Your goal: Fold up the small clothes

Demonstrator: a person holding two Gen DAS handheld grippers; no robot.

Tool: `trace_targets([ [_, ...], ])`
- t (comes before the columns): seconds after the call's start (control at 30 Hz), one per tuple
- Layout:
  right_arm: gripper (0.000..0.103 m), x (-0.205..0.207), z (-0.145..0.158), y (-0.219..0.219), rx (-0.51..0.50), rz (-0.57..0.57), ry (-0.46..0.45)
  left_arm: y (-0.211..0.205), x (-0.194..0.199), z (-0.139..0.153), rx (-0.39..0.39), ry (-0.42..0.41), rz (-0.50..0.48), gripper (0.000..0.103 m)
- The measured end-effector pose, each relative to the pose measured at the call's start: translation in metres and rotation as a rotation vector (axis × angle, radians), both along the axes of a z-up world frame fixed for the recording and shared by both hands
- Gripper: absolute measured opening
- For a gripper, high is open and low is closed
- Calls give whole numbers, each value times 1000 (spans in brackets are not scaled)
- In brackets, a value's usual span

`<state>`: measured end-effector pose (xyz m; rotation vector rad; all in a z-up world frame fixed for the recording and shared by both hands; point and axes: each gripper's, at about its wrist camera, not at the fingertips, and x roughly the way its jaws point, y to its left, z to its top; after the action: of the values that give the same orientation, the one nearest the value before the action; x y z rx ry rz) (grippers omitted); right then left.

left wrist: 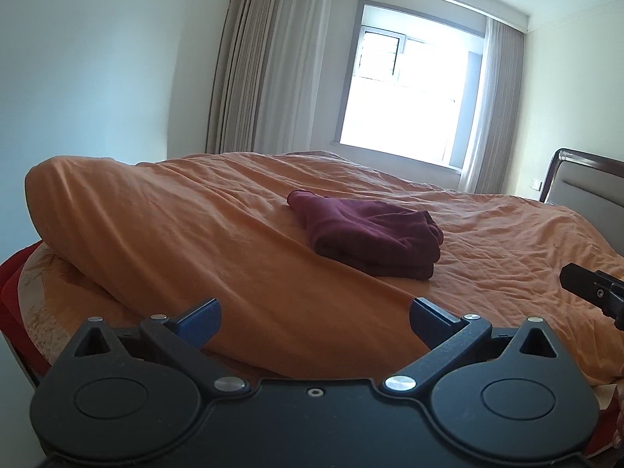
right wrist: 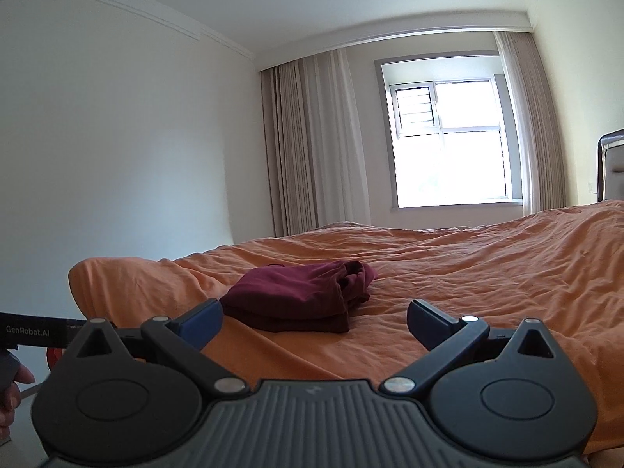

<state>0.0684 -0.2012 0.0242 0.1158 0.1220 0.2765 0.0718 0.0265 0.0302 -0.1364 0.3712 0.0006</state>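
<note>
A dark maroon garment (left wrist: 366, 230) lies folded into a thick bundle on the orange bed cover (left wrist: 218, 234). In the right wrist view the same maroon garment (right wrist: 300, 296) sits just beyond my fingers. My left gripper (left wrist: 314, 321) is open, held low over the near edge of the bed, with nothing between its blue pads (left wrist: 201, 321). My right gripper (right wrist: 314, 321) is open too and holds nothing; its tip (left wrist: 592, 286) shows at the right edge of the left wrist view. Both grippers are apart from the garment.
The orange cover (right wrist: 487, 273) bulges into a rolled hump (left wrist: 78, 199) at the left. A headboard (left wrist: 585, 179) stands at the right. Curtains (left wrist: 265, 66) and a bright window (left wrist: 409, 82) lie behind. A hand (right wrist: 11, 386) shows at the left edge, and red fabric (left wrist: 9, 284) lies under the cover's left edge.
</note>
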Motion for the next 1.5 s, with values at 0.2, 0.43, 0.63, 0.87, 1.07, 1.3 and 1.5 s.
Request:
trace_targets([
  [0.2,103,-20,-5,-3,-17,-31,-22,-1,-13,-7,-6,-7,23,102],
  [0.43,103,-24,-4,-10,-1,-53,-28,-9,-23,-12,-6,-17,20,102],
  [0.63,103,-24,-5,-11,0,-53,-27,-11,-25,-9,21,-33,25,102],
  [0.87,103,-24,-5,-11,-10,-49,-27,-9,-24,-10,-1,-25,29,102],
  [1.07,103,-26,-5,-11,-14,-48,-31,-9,-25,-9,1,-26,30,102],
  [1.3,103,-26,-5,-11,-15,-49,-32,-8,-25,-10,-3,-24,25,102],
  [1.5,103,-26,-5,-13,-17,-50,-32,-7,-25,-10,-12,-18,25,102],
])
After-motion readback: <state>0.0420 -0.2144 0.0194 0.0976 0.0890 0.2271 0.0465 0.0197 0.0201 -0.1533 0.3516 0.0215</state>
